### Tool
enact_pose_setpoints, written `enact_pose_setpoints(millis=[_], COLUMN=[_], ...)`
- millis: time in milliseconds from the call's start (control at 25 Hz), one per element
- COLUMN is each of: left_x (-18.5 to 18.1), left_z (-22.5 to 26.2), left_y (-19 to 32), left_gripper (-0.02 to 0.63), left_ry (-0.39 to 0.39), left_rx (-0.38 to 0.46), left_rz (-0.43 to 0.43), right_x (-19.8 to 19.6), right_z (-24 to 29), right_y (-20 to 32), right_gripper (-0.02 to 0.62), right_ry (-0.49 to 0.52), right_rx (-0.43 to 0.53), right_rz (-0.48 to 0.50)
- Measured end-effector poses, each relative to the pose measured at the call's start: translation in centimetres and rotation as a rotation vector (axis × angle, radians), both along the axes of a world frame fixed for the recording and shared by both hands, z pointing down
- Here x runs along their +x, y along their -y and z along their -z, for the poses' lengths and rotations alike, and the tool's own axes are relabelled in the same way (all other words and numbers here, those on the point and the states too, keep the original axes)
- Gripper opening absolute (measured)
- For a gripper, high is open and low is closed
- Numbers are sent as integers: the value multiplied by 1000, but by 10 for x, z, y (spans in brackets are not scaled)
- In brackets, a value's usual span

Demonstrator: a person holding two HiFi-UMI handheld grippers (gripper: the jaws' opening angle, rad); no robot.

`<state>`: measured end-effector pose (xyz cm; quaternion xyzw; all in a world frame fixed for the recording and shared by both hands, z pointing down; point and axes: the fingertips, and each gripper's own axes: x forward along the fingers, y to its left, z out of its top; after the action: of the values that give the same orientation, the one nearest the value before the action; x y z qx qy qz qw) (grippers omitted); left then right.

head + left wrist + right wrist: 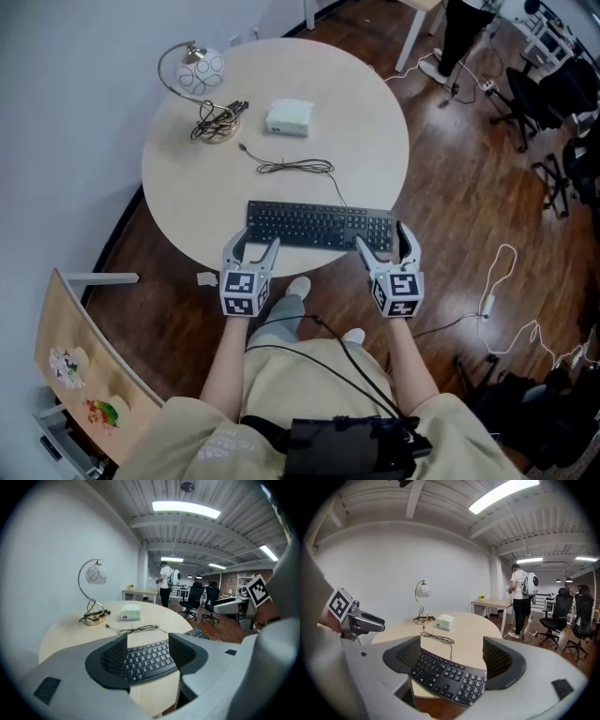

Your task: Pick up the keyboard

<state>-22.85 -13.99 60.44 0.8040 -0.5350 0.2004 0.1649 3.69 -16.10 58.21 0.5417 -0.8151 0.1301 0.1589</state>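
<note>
A black keyboard (319, 225) lies flat near the front edge of the round beige table (375, 131), its cable (295, 167) coiled behind it. My left gripper (255, 248) hangs open at the keyboard's (147, 659) left front corner, jaws on either side of that end without touching. At the right end of the keyboard (445, 674), my right gripper (384, 242) is open too, its jaws apart around the corner. In the left gripper view my left gripper (147, 654) frames the keys. The right gripper (451, 660) does the same.
At the table's back left stands a lamp with a round shade (199, 73) and tangled cord; a small white box (289, 117) sits beside it. Office chairs (539, 103) and floor cables (502, 300) lie to the right. A person (520, 599) stands by a far desk. A wooden shelf (75, 375) is at lower left.
</note>
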Motion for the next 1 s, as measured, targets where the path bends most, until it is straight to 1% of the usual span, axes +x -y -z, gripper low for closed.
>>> enact_pose_setpoints(millis=[80,160,280,360,480,600,800,920,960,1000], left_x=[-10,-22,-40,-49,-56,-60,-63,-60,-59,-58], left_z=[-33,-65,-98,-114,-134,-148,-158,-162,-162,-162], left_y=[-1,-1,2,6,15,28,46,49,49,48], left_gripper=[265,270,270,272,286,301,302,294,291,288], left_ry=[-3,-7,-68,-90,-84,-81,-112,-141,-155,-170], left_rx=[-92,-173,-279,-336,-404,-444,-487,-517,-516,-513], left_rz=[5,17,56,61,34,2,4,4,0,-2], right_x=[6,15,32,45,60,64,55,48,46,45], right_z=[-35,-68,-108,-128,-149,-170,-195,-195,-193,-192], right_y=[2,2,1,4,11,20,25,25,25,25], right_gripper=[425,425,425,425,425,423,426,408,379,365], right_ry=[-12,4,58,93,131,149,225,317,343,361], right_rx=[-85,-177,-298,-357,-415,-464,-553,-568,-567,-565], right_rz=[10,3,-34,-72,-108,-110,-88,-72,-66,-67])
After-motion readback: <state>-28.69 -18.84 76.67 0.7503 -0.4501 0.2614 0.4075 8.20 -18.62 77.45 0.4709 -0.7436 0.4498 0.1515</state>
